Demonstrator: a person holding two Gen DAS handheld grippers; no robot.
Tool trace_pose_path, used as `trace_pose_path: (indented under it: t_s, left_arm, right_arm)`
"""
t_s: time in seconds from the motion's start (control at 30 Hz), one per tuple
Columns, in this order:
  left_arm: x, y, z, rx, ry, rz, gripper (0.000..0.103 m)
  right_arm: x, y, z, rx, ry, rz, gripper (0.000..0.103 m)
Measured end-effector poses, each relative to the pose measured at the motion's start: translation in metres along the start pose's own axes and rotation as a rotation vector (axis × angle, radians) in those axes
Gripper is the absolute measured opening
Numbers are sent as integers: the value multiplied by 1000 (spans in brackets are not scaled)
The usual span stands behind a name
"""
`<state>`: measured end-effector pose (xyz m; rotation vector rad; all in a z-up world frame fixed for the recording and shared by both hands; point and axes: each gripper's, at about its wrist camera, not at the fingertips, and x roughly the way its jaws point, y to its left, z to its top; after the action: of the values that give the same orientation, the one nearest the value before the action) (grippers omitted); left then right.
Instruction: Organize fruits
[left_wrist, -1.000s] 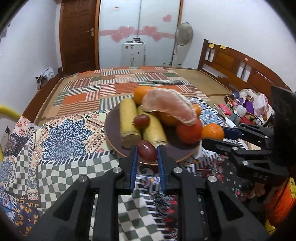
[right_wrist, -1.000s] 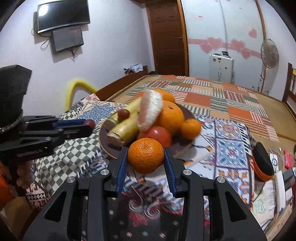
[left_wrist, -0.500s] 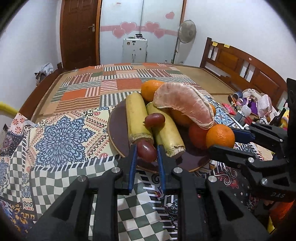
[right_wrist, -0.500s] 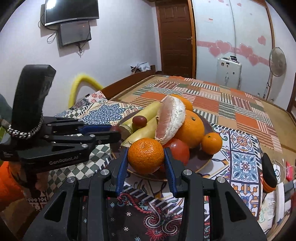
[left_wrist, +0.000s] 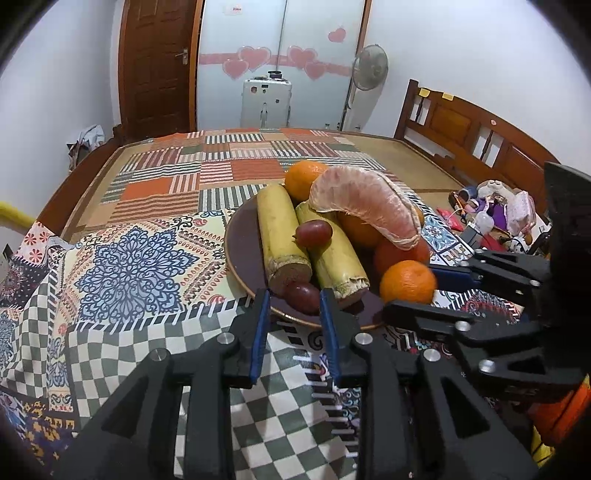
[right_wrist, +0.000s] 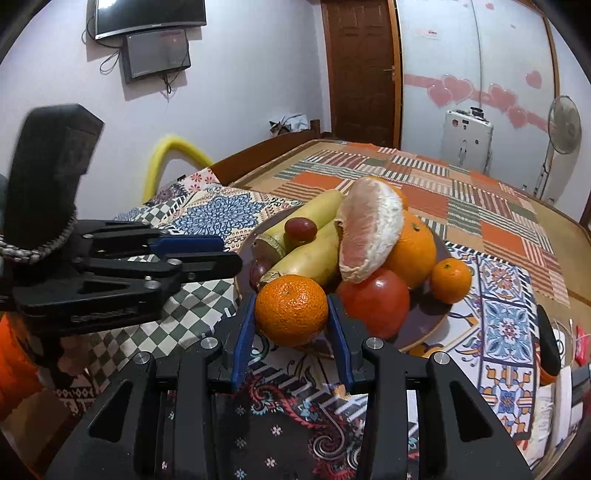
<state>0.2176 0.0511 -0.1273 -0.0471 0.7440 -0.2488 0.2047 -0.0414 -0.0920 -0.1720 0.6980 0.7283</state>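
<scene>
While right tool (right_wrist: 291, 314) grips mandarin (right_wrist: 291, 309) beside plate (left_wrist: 243, 254), left tool (left_wrist: 295, 301) parted around grape (left_wrist: 302, 297).

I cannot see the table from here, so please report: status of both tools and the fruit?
Left tool open around grape on plate. Right tool shut on mandarin at plate edge. Nothing blocking.

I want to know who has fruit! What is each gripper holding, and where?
The right gripper holds a mandarin by its sides. The left gripper has a red grape between its fingers, on the plate.
</scene>
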Motion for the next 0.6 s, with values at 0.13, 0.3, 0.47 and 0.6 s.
trace_pose_path:
  t_s: [0.13, 0.3, 0.47, 0.6]
  left_arm:
    - [-3, 0, -4, 3, 3, -2, 28]
    - [-2, -1, -8, 4, 9, -8, 29]
    - [-3, -5, -9, 3, 3, -25, 29]
    - [-8, -8, -6, 12, -9, -20, 29]
  right_arm:
    - [9, 1, -1, -12, 21, -17, 35]
    - [7, 1, -3, -16, 19, -22, 35]
    - [2, 3, -4, -13, 14, -13, 40]
    - [-4, 6, -6, -13, -2, -22, 42]
